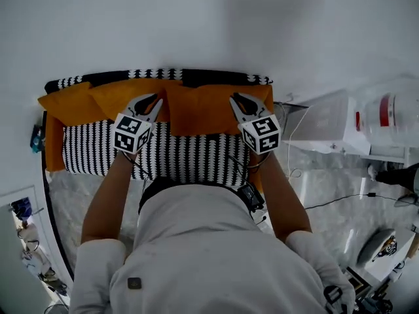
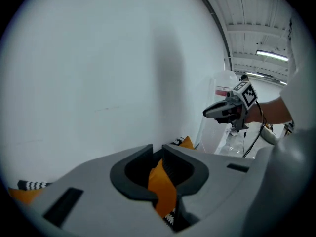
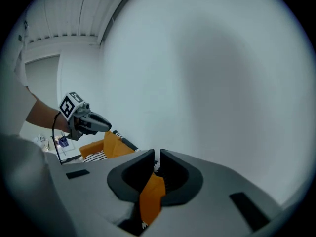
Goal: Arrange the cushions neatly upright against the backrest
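Note:
A large orange cushion (image 1: 203, 110) stands against the black-and-white patterned backrest (image 1: 157, 74) of the sofa, right of centre. My left gripper (image 1: 156, 101) is shut on its upper left corner, and my right gripper (image 1: 234, 99) is shut on its upper right corner. In the left gripper view, orange fabric (image 2: 162, 186) is pinched between the jaws of the left gripper (image 2: 158, 149). The right gripper view shows the same orange fabric (image 3: 150, 196) pinched in the right gripper (image 3: 157, 154). Two more orange cushions (image 1: 121, 95) (image 1: 65, 103) lean along the backrest to the left.
The sofa seat (image 1: 190, 156) has a zigzag cover. A white wall rises directly behind the backrest. A white cabinet (image 1: 327, 126) with a clear container (image 1: 389, 120) stands to the right, with cables (image 1: 340, 198) on the marble floor. A small blue object (image 1: 36, 138) sits at the sofa's left end.

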